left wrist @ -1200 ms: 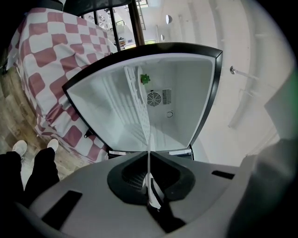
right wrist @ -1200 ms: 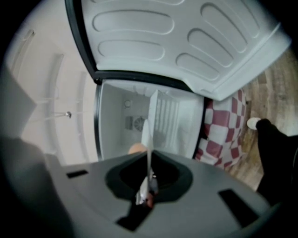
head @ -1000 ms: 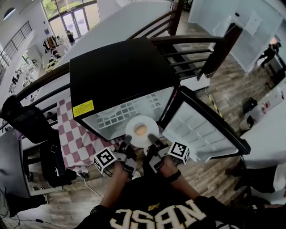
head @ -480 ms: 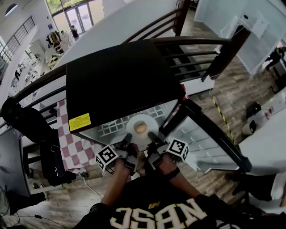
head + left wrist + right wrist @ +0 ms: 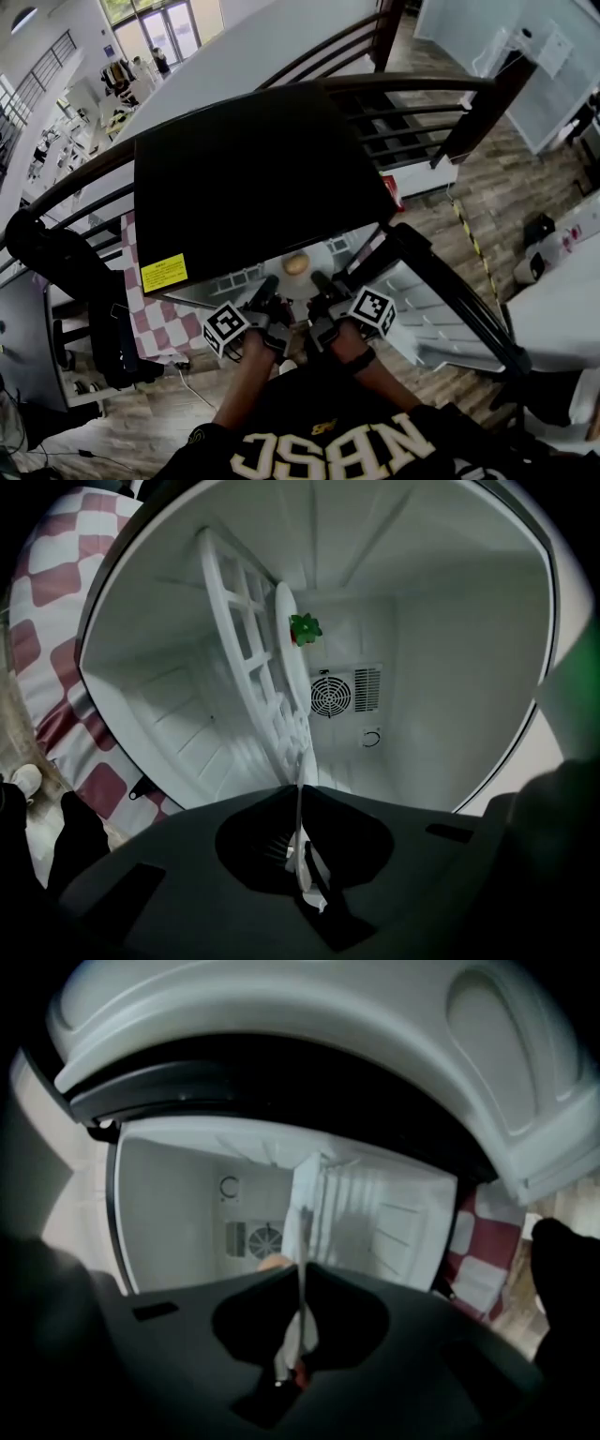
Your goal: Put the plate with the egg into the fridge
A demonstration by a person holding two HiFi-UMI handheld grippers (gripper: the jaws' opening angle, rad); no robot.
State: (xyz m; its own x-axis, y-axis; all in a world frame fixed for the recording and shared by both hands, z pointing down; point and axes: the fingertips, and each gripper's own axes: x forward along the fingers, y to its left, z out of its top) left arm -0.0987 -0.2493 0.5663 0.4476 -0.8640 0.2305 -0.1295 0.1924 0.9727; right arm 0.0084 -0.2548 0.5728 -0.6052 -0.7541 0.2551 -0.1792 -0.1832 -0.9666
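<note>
Looking steeply down, I find the fridge (image 5: 253, 178), black-topped, standing open. Its door (image 5: 450, 300) is swung wide at the right of the opening as the head view shows it. A red-and-white checked cloth (image 5: 150, 323) lies against the fridge's left side. Inside, a white wire shelf (image 5: 246, 658) crosses the cavity and a round fan grille (image 5: 330, 696) sits on the rear wall.

The white plate (image 5: 298, 281) is at the mouth of the fridge, its far part already beneath the front edge of the black top. In both gripper views it appears edge-on, reaching into the cavity alongside the shelf.

The left gripper (image 5: 269, 283) is pinched narrow on the plate's near rim at the left. The right gripper (image 5: 319, 279) is clamped likewise at the right, both just outside the opening.

The egg (image 5: 296, 263) rests on the plate. A small green object (image 5: 305, 628) shows beside the plate; I cannot identify it.
</note>
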